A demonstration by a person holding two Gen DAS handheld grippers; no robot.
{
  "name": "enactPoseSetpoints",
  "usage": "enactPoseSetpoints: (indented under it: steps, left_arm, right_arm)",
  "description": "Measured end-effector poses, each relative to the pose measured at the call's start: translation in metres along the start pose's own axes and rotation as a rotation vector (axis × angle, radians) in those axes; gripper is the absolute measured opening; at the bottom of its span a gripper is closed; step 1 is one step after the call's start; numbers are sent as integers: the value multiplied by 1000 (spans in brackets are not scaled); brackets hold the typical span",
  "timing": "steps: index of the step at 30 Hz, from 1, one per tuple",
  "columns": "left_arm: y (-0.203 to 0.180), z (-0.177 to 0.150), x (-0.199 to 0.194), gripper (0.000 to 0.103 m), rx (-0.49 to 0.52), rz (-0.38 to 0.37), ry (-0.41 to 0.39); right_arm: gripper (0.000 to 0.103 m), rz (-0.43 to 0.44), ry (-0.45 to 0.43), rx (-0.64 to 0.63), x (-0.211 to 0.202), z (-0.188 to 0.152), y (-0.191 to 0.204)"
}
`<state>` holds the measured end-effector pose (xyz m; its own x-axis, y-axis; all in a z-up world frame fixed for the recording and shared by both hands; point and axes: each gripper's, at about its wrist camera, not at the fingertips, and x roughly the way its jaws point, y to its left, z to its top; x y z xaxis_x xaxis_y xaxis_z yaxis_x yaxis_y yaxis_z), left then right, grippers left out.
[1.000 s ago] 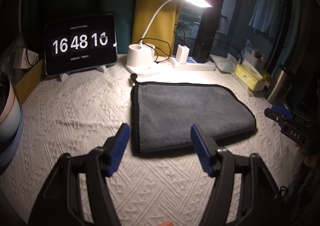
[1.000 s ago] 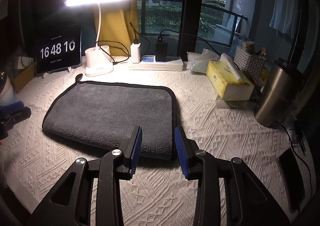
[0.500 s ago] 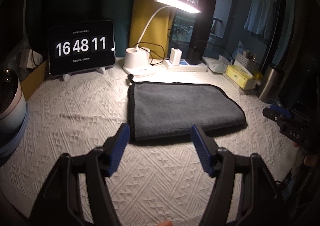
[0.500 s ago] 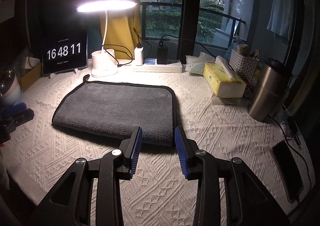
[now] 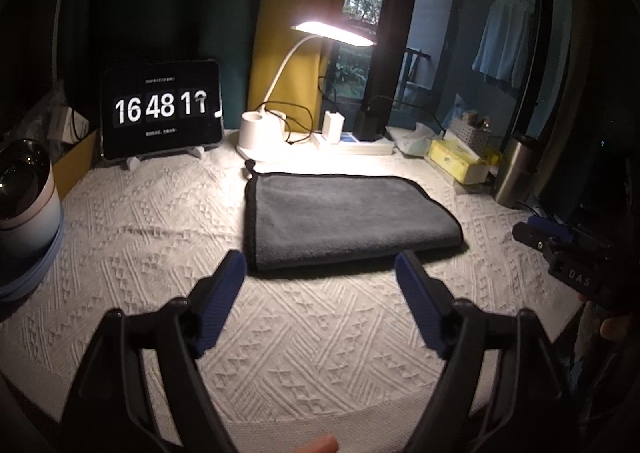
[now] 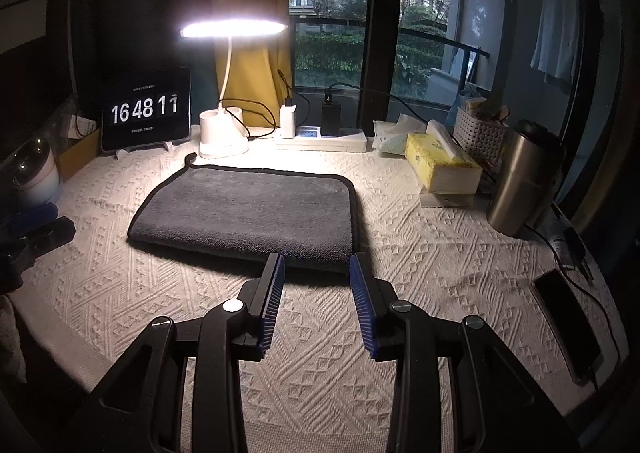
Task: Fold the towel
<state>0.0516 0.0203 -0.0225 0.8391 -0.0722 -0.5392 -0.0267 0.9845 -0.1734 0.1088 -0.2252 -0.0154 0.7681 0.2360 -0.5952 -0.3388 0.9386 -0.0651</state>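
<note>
A grey towel [image 5: 344, 217] with black edging lies folded flat on the white textured tablecloth [image 5: 160, 237]; it also shows in the right wrist view [image 6: 248, 209]. My left gripper [image 5: 320, 265] is open and empty, raised above the cloth just short of the towel's near edge. My right gripper [image 6: 316, 269] is open and empty, near the towel's near right corner, not touching it. The right gripper shows at the right edge of the left wrist view [image 5: 560, 249].
A lit desk lamp [image 6: 224, 133], a tablet clock [image 6: 146, 111], a power strip [image 6: 320, 137], a yellow tissue box [image 6: 440, 169] and a steel flask [image 6: 520, 181] stand along the back and right. A phone [image 6: 568, 325] lies at right. A round device [image 5: 20, 189] sits at left.
Both grippers have drawn back and up from the towel, so it looks smaller and farther. The towel has not moved. Both jaws stayed open.
</note>
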Motion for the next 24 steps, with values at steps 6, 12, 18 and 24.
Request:
enactPoseSetpoints:
  steps: [6,12,18,24]
  left_arm:
    - [-3,-3,-17,79,-4,1,-43]
    - [-1,-8,-35,79,-12,0,-84]
    - [0,-13,-51,79,-19,-4,-121]
    - [-3,-20,-69,80,-16,-5,-176]
  right_arm:
    - [36,-1,-17,-6,-14,-5,4]
    - [36,-7,-31,-16,-27,-11,9]
    - [36,-12,-58,-38,-44,-16,18]
    - [36,-1,-131,-30,-66,-23,26]
